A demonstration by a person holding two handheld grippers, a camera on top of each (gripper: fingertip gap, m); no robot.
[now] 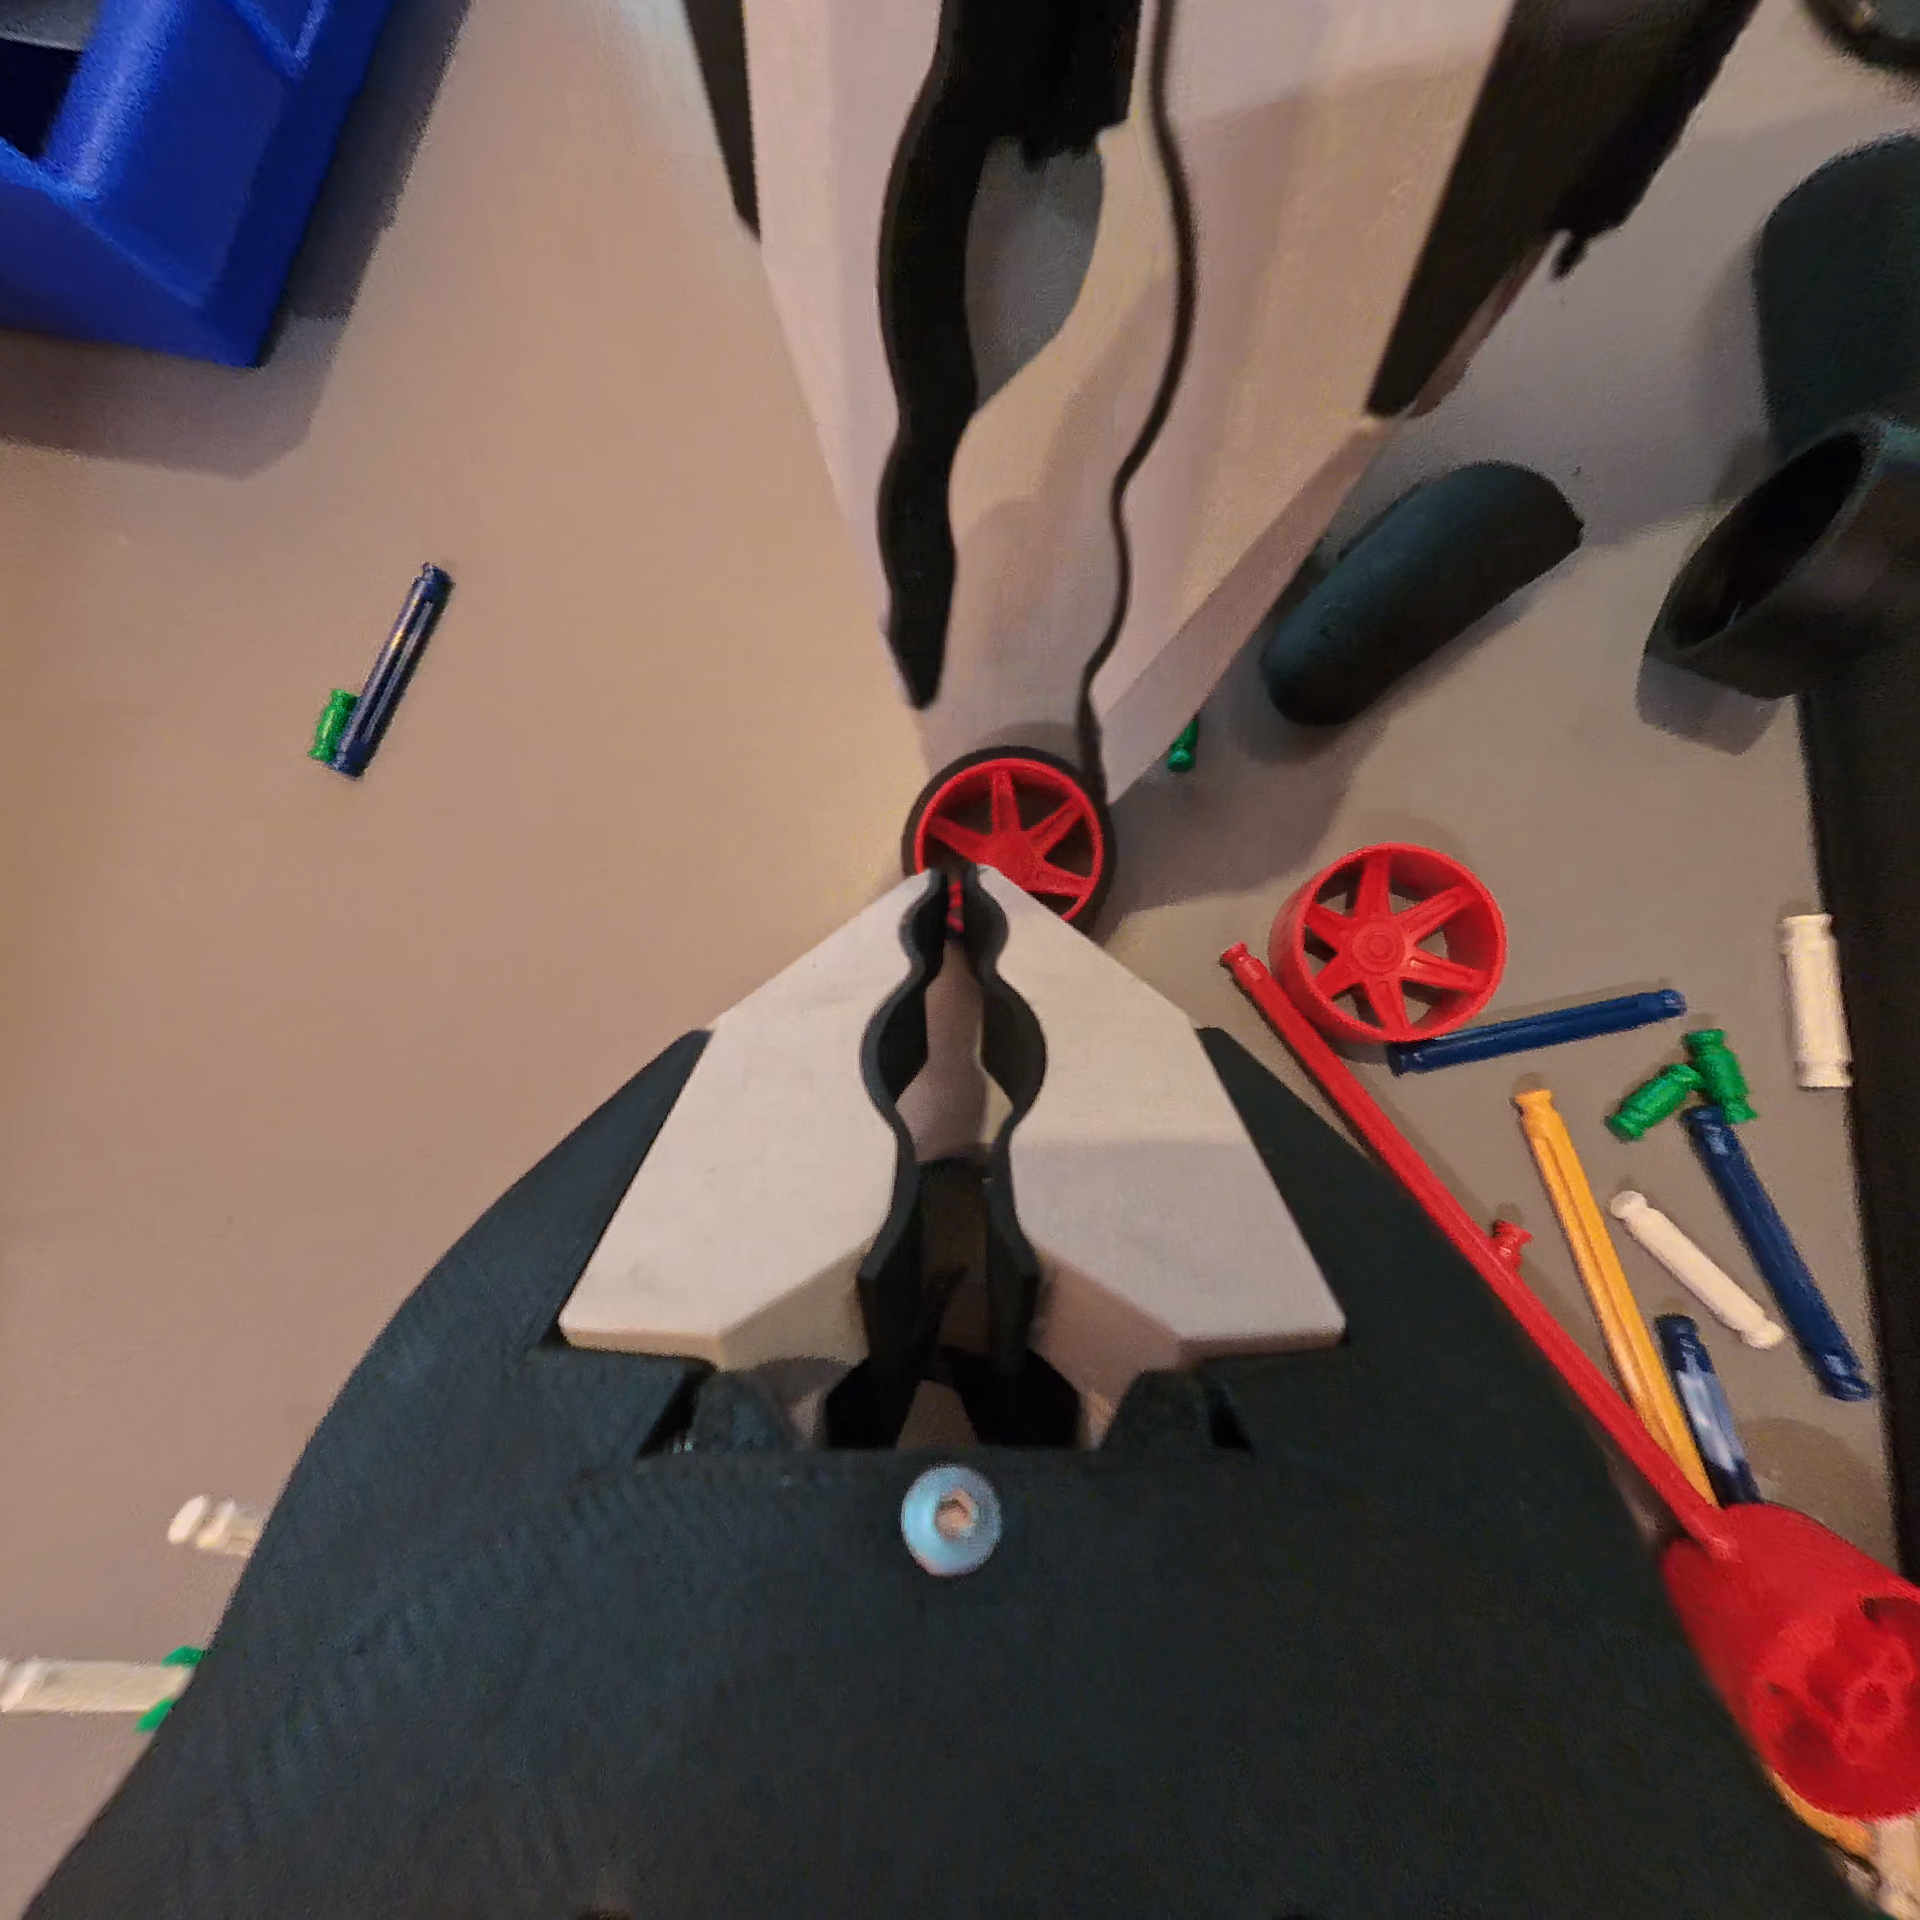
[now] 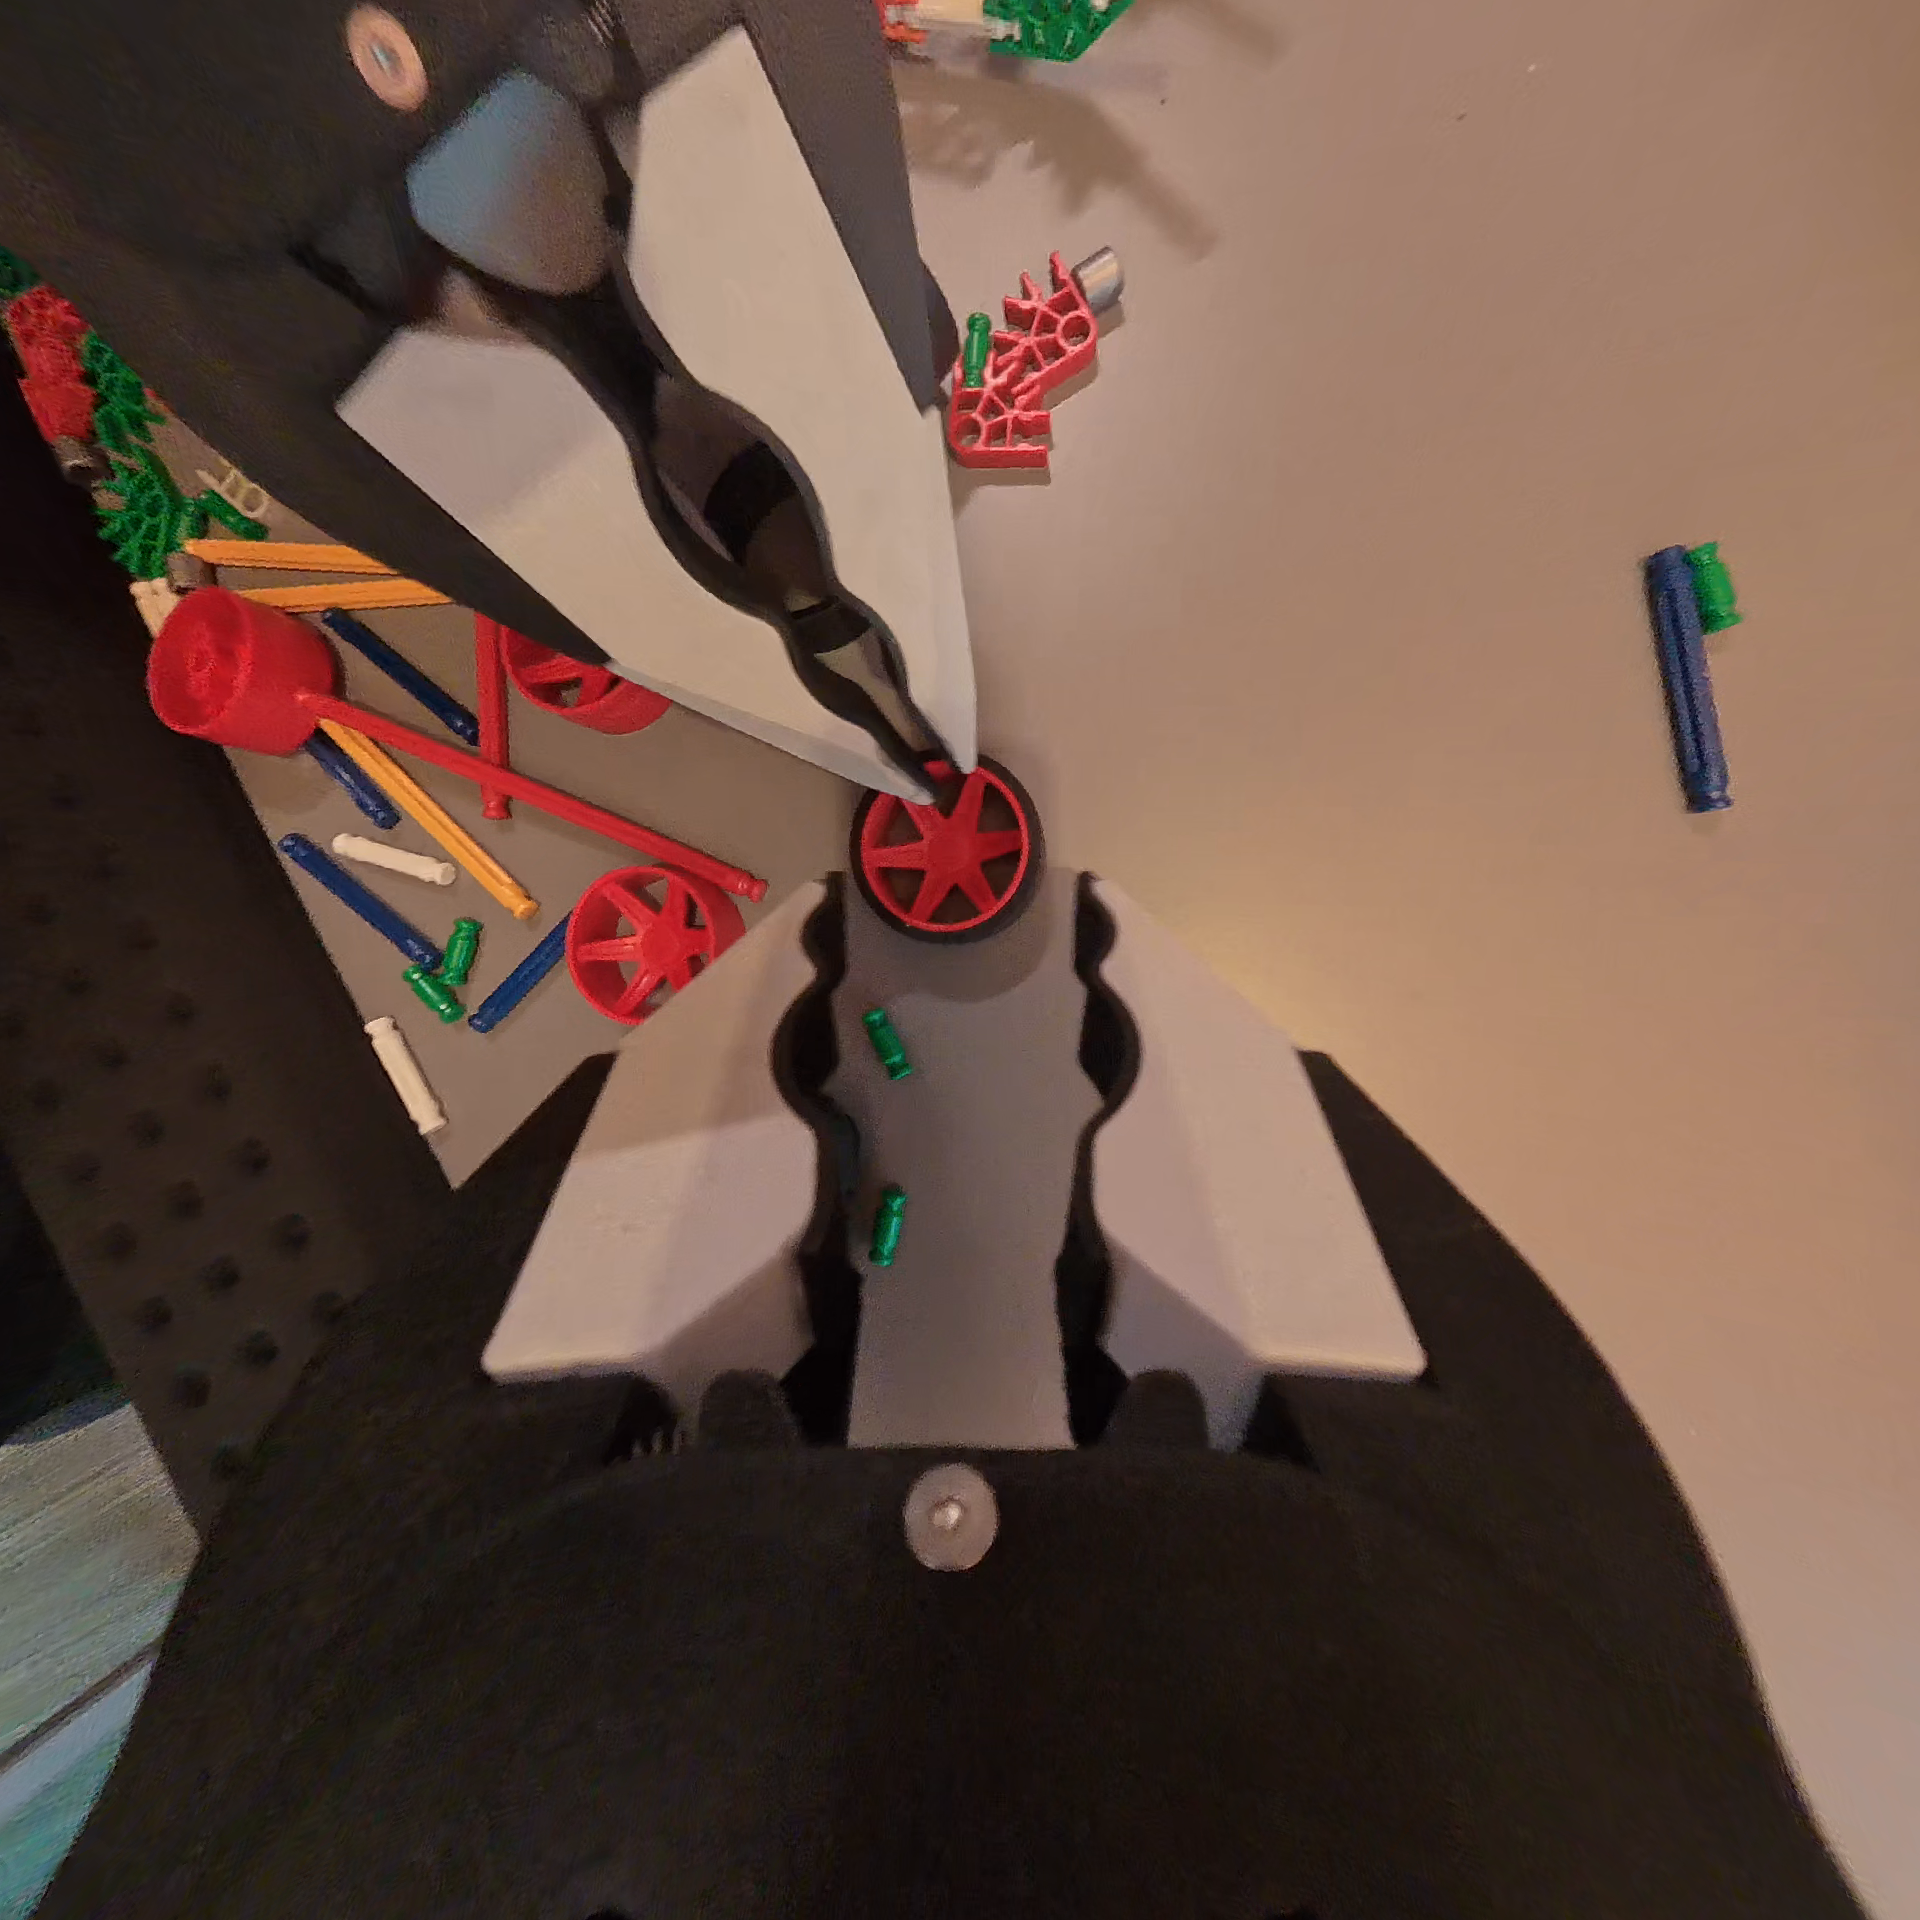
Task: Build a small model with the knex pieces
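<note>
The left gripper pinches the rim of a red wheel, seemingly tyred. The right gripper gapes just short of it; two green pegs lie between its fingers. No writing is legible.

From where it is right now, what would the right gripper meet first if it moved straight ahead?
The right gripper, jaws open, would likely meet the red wheel with the black tyre first, just past its fingertips and pinched by the left gripper; depth is unclear.

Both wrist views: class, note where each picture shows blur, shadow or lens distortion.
Left wrist view: the blue bin and white rods at the edges smear, while the left gripper, pinching the tyred red wheel, is sharper. Right wrist view: the open right gripper bulges wide-angle, the other gripper shades the rod pile, and the table glows warm.
</note>
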